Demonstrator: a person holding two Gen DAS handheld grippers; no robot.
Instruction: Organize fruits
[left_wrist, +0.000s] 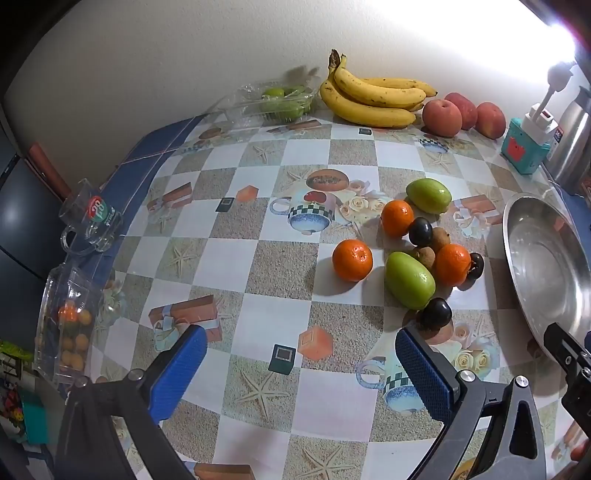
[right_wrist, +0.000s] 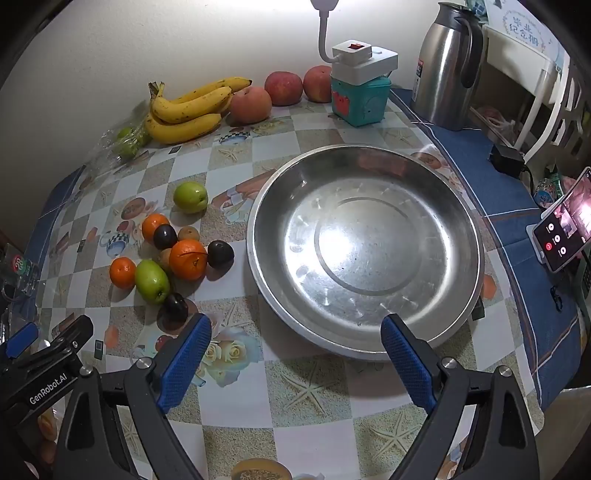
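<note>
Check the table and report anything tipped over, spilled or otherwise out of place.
The glass mug at the table's left edge lies on its side, handle toward the camera, rather than standing. The small fruits sit loose in a cluster beside the steel bowl, which holds nothing. No spill or damage shows.

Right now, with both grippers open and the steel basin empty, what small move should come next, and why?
Probably ease the left gripper forward to the nearest dark round plum: it lies loose at the cluster's near edge, just ahead of the right-hand finger, and the wide steel basin beside it holds nothing.
</note>
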